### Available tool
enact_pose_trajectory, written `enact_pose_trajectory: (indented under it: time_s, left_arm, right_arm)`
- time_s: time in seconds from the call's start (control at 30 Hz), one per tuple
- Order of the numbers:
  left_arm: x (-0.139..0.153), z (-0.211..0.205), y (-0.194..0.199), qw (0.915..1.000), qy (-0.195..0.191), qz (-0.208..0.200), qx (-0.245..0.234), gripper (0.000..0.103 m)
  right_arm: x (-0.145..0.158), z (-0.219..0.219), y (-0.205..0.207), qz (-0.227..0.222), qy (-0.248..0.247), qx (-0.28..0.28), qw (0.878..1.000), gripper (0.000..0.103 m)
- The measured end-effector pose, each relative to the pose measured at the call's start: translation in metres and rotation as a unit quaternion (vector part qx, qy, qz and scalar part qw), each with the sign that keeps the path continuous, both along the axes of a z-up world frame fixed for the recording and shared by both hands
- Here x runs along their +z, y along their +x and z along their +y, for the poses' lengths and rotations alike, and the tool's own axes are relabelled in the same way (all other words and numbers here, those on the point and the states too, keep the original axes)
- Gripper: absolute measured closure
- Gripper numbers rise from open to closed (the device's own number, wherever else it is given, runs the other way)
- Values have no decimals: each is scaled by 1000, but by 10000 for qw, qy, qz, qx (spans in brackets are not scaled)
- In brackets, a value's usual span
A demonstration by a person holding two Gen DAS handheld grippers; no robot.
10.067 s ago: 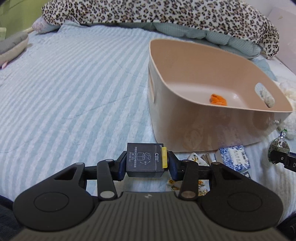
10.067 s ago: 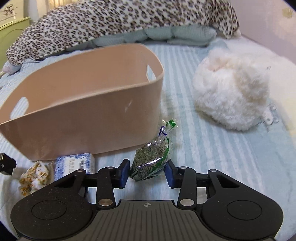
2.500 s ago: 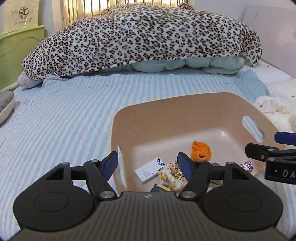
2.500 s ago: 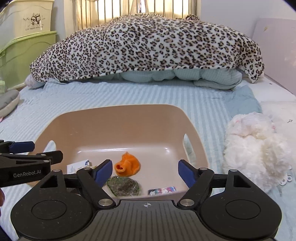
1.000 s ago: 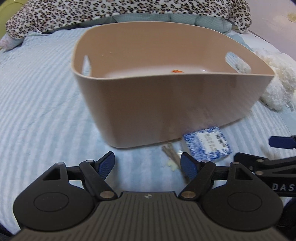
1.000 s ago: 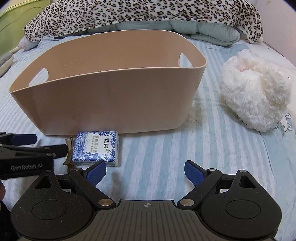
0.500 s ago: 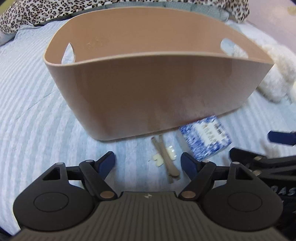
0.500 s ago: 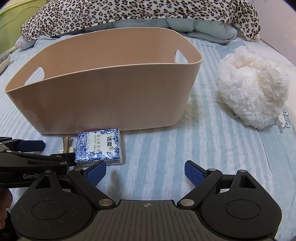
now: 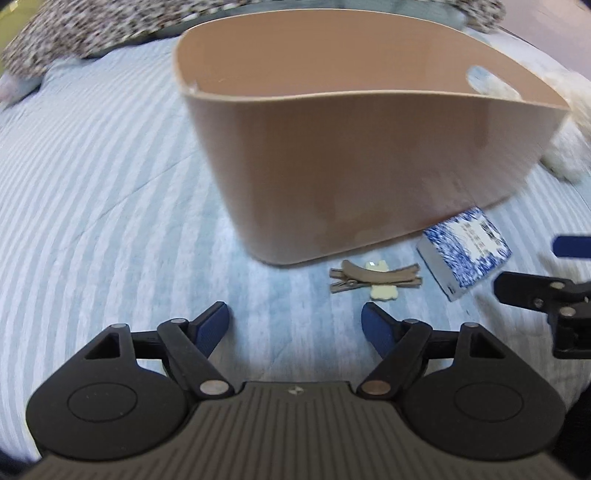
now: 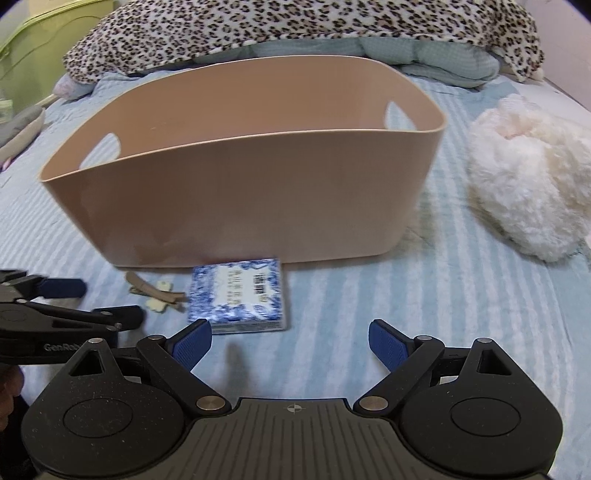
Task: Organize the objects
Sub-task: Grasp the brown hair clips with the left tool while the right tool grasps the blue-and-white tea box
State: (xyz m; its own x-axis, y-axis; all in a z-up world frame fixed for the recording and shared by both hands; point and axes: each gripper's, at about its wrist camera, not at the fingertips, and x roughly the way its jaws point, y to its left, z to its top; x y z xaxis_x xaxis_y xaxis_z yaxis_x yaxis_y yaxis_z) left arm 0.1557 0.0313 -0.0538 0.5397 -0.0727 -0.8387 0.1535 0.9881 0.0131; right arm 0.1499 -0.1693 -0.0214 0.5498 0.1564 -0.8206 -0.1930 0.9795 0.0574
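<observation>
One beige bin; its contents are hidden from view.

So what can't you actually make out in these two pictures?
- Inside of the tan basket: both views, hidden by its near wall.
- Print on the blue tissue pack: too small, blurred.
- Right gripper in the left view: cut off by the edge.
- Hair clip: blurred.

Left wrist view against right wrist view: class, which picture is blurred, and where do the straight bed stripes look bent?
Left wrist view: smeared by motion blur, worst on the tissue pack and the leopard blanket; the bedsheet stripes bow outward. Right wrist view: mostly sharp, the tissue pack somewhat soft; stripes curve toward the edges.
</observation>
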Motion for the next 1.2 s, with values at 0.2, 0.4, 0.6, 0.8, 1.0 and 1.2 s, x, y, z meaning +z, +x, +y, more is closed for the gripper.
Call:
enact_pose_trajectory:
  time_s: [0.2, 0.4, 0.6, 0.8, 1.0, 1.2]
  left_arm:
    - [2, 7, 5, 9999, -56, 82, -108, 22]
    - [3, 9, 11, 9999, -119, 55, 13, 19]
    - [11, 5, 10, 9983, -581, -42, 84, 19]
    - [6, -11, 28, 9990, -392, -98, -192, 18]
    - [1, -14, 38, 9992, -388, -46, 81, 14]
    - [-3, -11, 47, 9987, -375, -90, 324, 15]
  right_arm:
    - [-5, 10, 9, 86, 212, 167, 9996, 7]
    - [-14, 27, 18, 67, 87, 267, 9996, 6]
    - [-19, 17, 22, 77, -209, -138, 9997, 15]
    - [-21, 5, 21, 118, -311, -374, 9987, 14]
    - [-22, -10, 24, 157, -270, -647, 9974, 14]
    - [-22, -16, 25, 135, -205, -690, 9973, 14]
